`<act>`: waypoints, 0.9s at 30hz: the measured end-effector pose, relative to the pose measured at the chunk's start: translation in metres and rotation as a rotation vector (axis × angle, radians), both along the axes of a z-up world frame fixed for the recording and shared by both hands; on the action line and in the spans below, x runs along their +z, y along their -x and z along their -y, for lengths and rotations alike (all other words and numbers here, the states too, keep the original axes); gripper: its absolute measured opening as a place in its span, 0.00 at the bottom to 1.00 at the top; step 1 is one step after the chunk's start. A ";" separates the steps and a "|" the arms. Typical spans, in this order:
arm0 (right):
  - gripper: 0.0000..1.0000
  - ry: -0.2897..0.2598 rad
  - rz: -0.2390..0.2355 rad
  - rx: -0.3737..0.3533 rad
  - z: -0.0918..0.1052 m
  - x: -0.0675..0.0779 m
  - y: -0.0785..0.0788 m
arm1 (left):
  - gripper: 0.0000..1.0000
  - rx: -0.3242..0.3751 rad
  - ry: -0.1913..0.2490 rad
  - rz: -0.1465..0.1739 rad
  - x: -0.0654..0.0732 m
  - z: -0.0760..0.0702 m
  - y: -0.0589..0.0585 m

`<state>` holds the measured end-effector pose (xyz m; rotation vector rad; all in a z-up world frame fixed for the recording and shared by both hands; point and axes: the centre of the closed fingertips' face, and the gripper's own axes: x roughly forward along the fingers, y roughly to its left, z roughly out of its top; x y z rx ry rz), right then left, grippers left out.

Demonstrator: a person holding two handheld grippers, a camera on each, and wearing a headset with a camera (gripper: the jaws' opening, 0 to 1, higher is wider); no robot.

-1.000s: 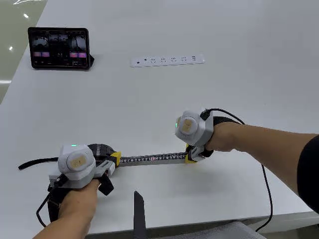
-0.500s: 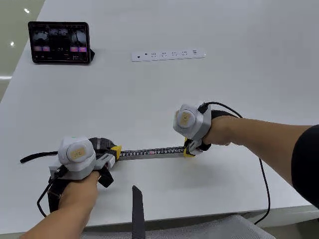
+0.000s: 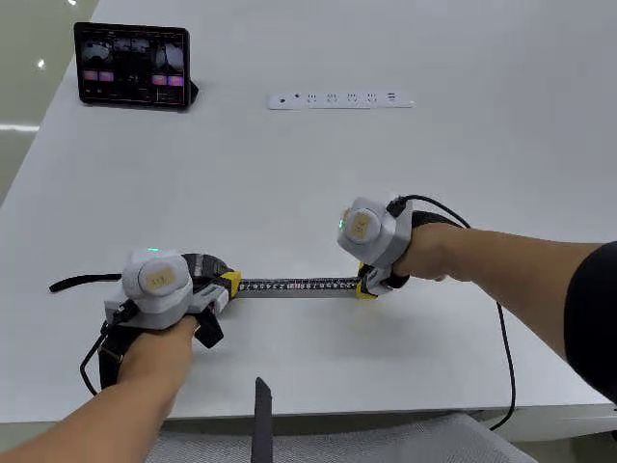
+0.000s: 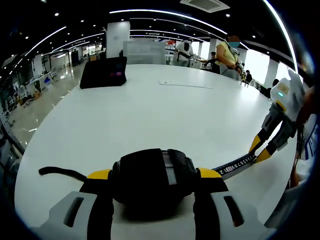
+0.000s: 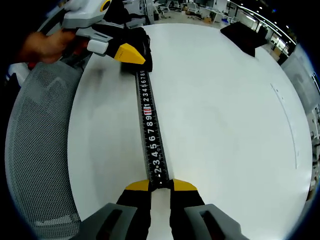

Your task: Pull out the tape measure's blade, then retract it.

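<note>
The left claw (image 4: 154, 176) squeezes the black case (image 4: 150, 162) between its two yellow tips, and the case sits on the white table (image 3: 434, 174). The right claw (image 5: 160, 186), well to the right of the case, pinches the end of the blade (image 5: 149, 125), which lies flat from the case to that claw with its numbers up. A black strap (image 3: 73, 283) lies just left of the case, and far behind the case are a tablet (image 3: 133, 66) and a long white plug strip (image 3: 339, 99).

Head view from above the white table (image 3: 289, 193); both gripper views low, close, opposed along the shared blade (image 5: 150, 125).
</note>
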<state>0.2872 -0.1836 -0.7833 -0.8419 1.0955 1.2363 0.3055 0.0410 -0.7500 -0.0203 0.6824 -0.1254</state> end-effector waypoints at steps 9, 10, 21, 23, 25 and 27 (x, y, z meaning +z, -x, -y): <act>0.10 0.030 -0.020 -0.003 -0.003 0.000 0.000 | 0.61 0.005 -0.002 0.004 0.001 0.000 -0.003; 0.10 0.031 -0.021 -0.003 -0.004 0.000 0.000 | 0.61 0.006 0.000 0.002 0.001 0.000 -0.004; 0.10 0.024 -0.013 -0.022 -0.007 0.000 0.000 | 0.61 0.004 -0.001 -0.006 0.000 -0.001 -0.004; 0.10 0.020 -0.016 -0.024 -0.008 0.001 0.000 | 0.61 0.003 -0.001 -0.007 -0.001 0.000 -0.004; 0.10 0.016 -0.018 -0.026 -0.009 0.001 0.001 | 0.61 0.004 0.002 -0.006 -0.001 0.000 -0.004; 0.10 0.014 -0.016 -0.030 -0.010 0.000 0.001 | 0.61 0.003 0.004 -0.008 -0.001 0.000 -0.004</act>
